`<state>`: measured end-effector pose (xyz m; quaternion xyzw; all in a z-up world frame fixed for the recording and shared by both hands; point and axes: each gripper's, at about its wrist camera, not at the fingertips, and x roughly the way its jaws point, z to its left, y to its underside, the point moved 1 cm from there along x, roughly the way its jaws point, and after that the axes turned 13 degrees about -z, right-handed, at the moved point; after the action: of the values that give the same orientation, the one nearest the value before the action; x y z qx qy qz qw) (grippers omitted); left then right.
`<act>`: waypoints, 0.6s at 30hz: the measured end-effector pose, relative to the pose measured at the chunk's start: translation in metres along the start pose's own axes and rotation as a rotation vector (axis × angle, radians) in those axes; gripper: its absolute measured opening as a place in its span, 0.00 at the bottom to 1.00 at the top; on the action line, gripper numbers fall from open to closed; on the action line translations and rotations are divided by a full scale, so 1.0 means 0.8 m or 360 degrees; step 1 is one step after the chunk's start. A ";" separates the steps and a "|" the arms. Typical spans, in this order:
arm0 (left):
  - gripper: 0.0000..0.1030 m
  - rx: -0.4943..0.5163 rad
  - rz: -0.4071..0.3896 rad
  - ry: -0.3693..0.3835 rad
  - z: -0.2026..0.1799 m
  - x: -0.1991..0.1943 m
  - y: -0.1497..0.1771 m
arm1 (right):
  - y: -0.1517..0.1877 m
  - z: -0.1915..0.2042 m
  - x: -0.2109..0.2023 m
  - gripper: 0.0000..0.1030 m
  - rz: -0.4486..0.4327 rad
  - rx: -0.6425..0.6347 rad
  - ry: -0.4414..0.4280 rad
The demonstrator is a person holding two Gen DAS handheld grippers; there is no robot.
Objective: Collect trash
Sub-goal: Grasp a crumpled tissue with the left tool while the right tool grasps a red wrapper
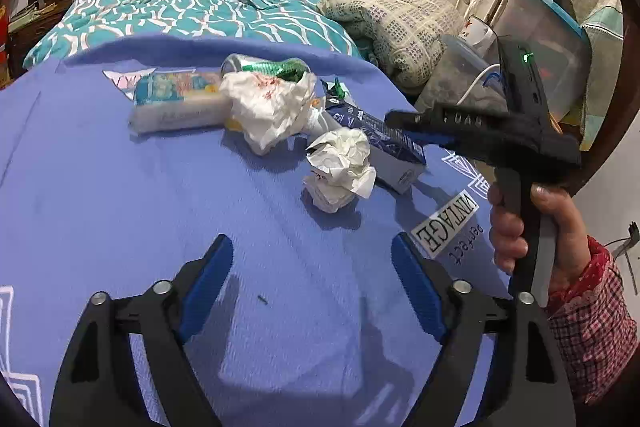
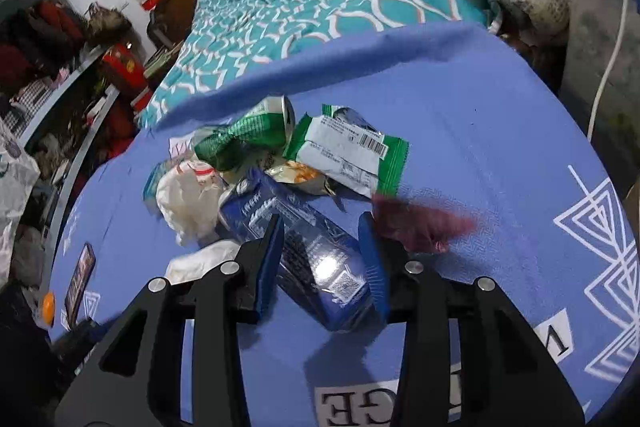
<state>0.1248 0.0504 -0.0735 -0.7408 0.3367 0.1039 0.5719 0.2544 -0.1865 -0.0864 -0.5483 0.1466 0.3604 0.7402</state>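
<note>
Two grippers work over a blue-violet cloth [image 1: 120,195] with a fine woven texture and white line patterns, spread across the foot of a bed. The landmark is the dark-blue carton [image 2: 316,259], a glossy rectangular box lying on its side on that cloth. The right gripper [image 2: 324,259] has its blue ribbed pads against the carton's two long sides, clamped on it; in the left wrist view the same carton [image 1: 384,147] lies under the black body of that tool, held by a hand [image 1: 536,235] in a red checked sleeve. The left gripper [image 1: 312,287] stands wide apart over bare cloth, nearer the camera than the carton, with nothing between its pads.

Just beside the carton lies a small ball of crumpled white paper [image 1: 342,167], touching its side. Beyond the carton sits a bigger crumpled white wad [image 1: 272,107] with faint red print. Behind that wad lies a dented green and white can [image 2: 248,135], pinched at the middle. To the can's right, beyond the carton, is a flat green and white foil wrapper [image 2: 352,151] with a barcode. A soft, cylindrical plastic pack [image 1: 176,103] lies left of the big wad, farthest from the carton. A teal patterned quilt [image 1: 180,3] covers the bed beyond the cloth.
</note>
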 end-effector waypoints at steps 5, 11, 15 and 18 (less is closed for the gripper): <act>0.82 0.0008 -0.0015 -0.0038 -0.003 0.009 -0.021 | 0.027 0.024 -0.047 0.41 0.0115 0.0009 -0.0349; 0.82 0.0040 0.0010 -0.0063 -0.009 0.034 -0.033 | 0.029 -0.006 -0.101 0.43 -0.0151 -0.0021 -0.0213; 0.82 0.0097 0.0021 -0.0166 -0.008 0.052 -0.037 | 0.000 -0.048 -0.071 0.54 -0.0219 0.0025 0.0009; 0.82 0.0058 0.0019 -0.0216 0.008 0.053 -0.037 | -0.002 -0.057 -0.027 0.56 -0.0119 -0.0003 0.0049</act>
<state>0.1764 0.0439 -0.0752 -0.7194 0.3035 0.1511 0.6063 0.2485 -0.2368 -0.0883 -0.5595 0.1371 0.3240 0.7504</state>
